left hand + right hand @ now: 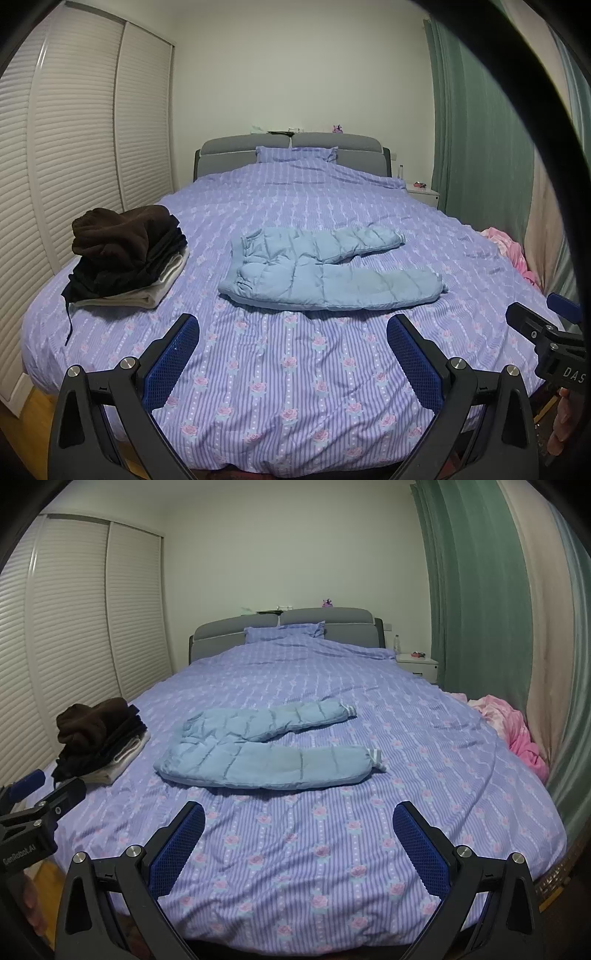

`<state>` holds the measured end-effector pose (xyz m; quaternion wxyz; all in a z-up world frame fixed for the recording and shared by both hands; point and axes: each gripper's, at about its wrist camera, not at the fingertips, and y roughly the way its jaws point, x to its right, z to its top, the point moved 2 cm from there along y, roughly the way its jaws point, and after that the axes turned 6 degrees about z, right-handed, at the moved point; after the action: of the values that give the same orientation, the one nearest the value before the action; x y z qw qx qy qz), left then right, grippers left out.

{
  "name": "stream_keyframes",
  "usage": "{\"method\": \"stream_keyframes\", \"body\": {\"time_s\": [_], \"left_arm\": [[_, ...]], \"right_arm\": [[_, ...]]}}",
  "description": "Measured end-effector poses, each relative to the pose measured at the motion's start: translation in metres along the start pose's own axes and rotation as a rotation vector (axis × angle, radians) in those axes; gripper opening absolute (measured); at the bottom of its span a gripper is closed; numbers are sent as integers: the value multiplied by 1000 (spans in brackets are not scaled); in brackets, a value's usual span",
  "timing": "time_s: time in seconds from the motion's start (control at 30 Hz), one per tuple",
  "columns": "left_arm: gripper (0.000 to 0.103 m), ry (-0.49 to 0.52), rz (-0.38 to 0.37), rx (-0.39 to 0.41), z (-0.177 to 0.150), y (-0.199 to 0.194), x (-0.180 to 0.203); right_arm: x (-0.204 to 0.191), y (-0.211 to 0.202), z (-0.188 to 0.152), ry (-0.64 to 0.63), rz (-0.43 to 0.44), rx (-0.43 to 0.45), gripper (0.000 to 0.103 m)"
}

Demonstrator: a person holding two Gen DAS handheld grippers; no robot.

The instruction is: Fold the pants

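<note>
Currently, pre-grasp stage: light-blue quilted padded pants (pixel 325 271) lie unfolded on the bed, both grippers empty.

Status: the pants lie flat near the middle of the bed with the lilac striped, rose-printed cover (pixel 280 387), waistband toward the left edge, both legs spread apart toward the right edge. The left gripper (pixel 293 354) and right gripper (pixel 298 840) hover over the foot edge, jaws spread wide, grasping nothing, well apart from the garment. No fold appears made. The next move likely calls for reaching forward and pinching one leg at cuff and waistband to lay it over the other. Containers: none visible. A stack of dark and white folded clothes (pixel 125 254) sits by the left edge; a crumpled pink fabric (pixel 517 731) lies at the right edge.
</note>
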<state>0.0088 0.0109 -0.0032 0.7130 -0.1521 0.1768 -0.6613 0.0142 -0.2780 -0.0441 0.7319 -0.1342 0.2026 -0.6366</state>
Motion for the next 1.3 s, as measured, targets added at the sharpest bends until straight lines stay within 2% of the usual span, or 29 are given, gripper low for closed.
{"method": "stream_keyframes", "body": {"time_s": [1.3], "left_arm": [[103, 1, 21, 25, 1, -11, -1]], "right_arm": [[-5, -10, 0, -18, 8, 14, 103]]}}
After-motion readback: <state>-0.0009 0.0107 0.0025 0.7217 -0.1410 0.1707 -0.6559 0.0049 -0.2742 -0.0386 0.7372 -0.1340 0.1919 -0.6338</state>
